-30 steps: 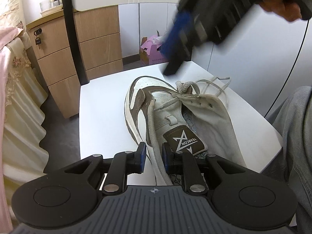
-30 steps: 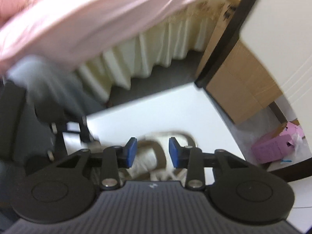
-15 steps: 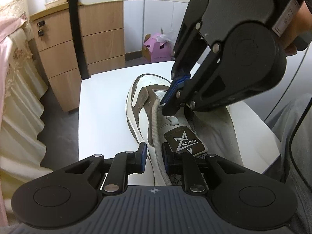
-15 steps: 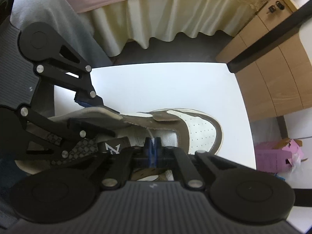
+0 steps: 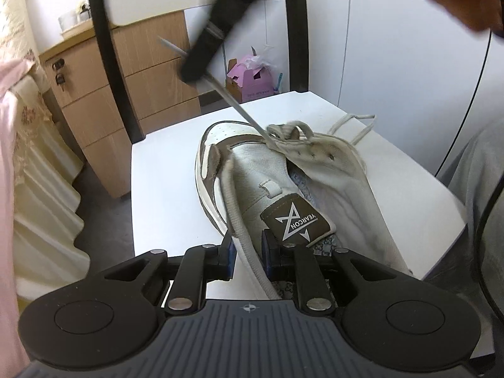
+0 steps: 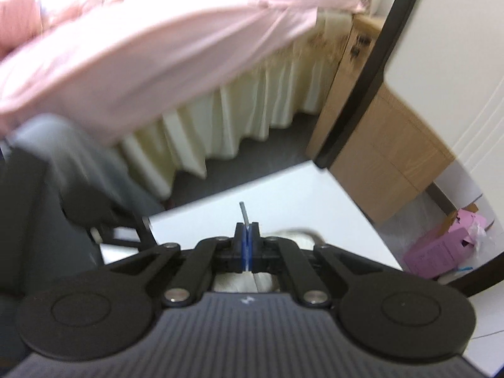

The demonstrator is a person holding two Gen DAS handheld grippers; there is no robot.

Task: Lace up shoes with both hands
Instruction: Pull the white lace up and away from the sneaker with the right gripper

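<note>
A white and brown shoe (image 5: 252, 170) lies on a white table (image 5: 163, 189), toe pointing away, with its tongue laid open. At the bottom of the left wrist view my left gripper (image 5: 247, 252) is shut on the shoe's left flap, where a flat lace strand (image 5: 234, 201) runs between the pads. My right gripper (image 5: 192, 72), blurred, hangs above and left of the toe. It is shut on the lace end, which stretches taut (image 5: 239, 110) down to the front eyelets. In the right wrist view the right gripper (image 6: 247, 236) has its pads together and the grey lace tip (image 6: 243, 212) pokes out.
A wooden drawer cabinet (image 5: 94, 100) and a black desk leg (image 5: 110, 63) stand behind the table. A pink box (image 5: 252, 78) sits on the floor. A bed with a cream skirt (image 6: 239, 119) and pink cover is on the left. A person's grey trouser leg (image 5: 472, 163) borders the right edge.
The right gripper came down to the shoe, closed on the lace end, then rose up and to the left, drawing the lace taut. The left gripper kept its hold and place.
</note>
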